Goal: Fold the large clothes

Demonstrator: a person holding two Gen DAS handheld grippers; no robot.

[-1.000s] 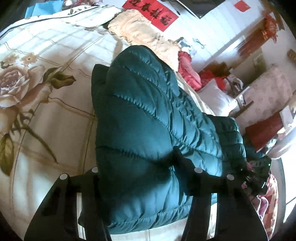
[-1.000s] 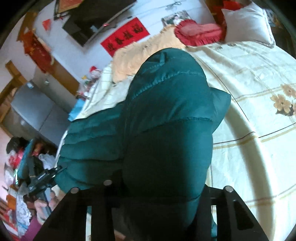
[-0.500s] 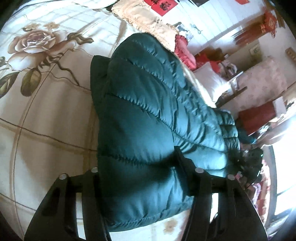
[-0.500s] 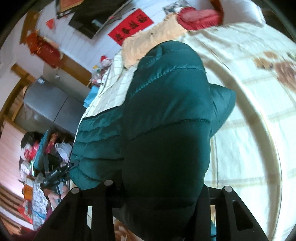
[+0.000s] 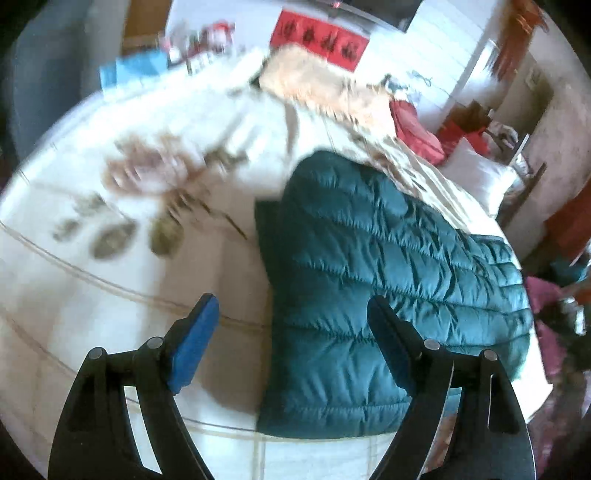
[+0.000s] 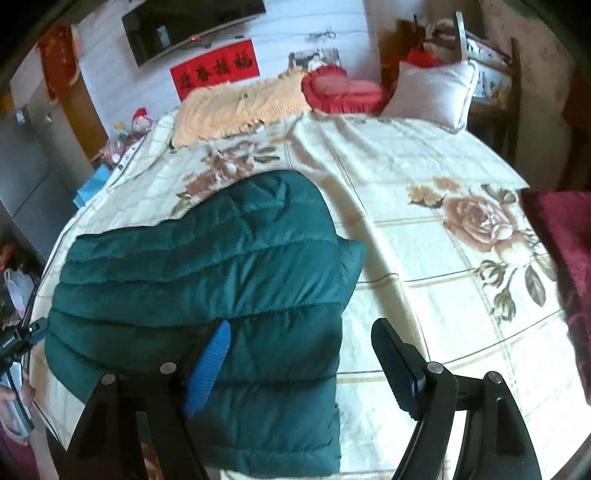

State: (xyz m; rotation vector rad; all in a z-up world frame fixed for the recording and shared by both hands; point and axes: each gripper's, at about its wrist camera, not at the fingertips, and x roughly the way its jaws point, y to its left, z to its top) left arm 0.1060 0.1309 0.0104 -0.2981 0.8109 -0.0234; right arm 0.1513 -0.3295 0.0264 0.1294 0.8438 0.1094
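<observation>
The teal quilted down jacket (image 5: pixel 373 280) lies folded on the bed, spread flat on the cream bedspread (image 5: pixel 110 280) printed with brown roses and a thin grid of lines.

Left gripper (image 5: pixel 288 314): jaws opening, fingers wide apart. The jacket's near edge shows in the gap between the fingers, below them, but neither pad presses on it. The left finger, with its blue pad (image 5: pixel 192 343), stands over bare bedspread, clear of the fabric. The right finger (image 5: pixel 391 339) stands in front of the jacket's quilted panel; contact there cannot be confirmed. The view is motion-blurred on the far side of the left finger.

Right gripper (image 6: pixel 299 343): jaws opening, fingers wide apart. The left finger's blue ribbed pad (image 6: pixel 208 365) stands over the jacket (image 6: pixel 207 280), near its lower quilted rows. The right finger (image 6: pixel 395 365) stands over bare bedspread (image 6: pixel 424 258), just beyond the jacket's side edge. That edge runs down through the gap between the fingers. No grip on the cloth is evident.

Beyond the fingertips of both grippers, at the head of the bed: a tan fringed blanket (image 6: pixel 236 107), a red heart-shaped cushion (image 6: pixel 340 92) and a white pillow (image 6: pixel 432 92). On the wall behind, a red banner (image 6: pixel 216 70) with black characters, beneath a dark screen (image 6: pixel 184 26). To the right of the right gripper's fingers, a dark red cloth (image 6: pixel 565 258) lies at the bedspread's edge.
</observation>
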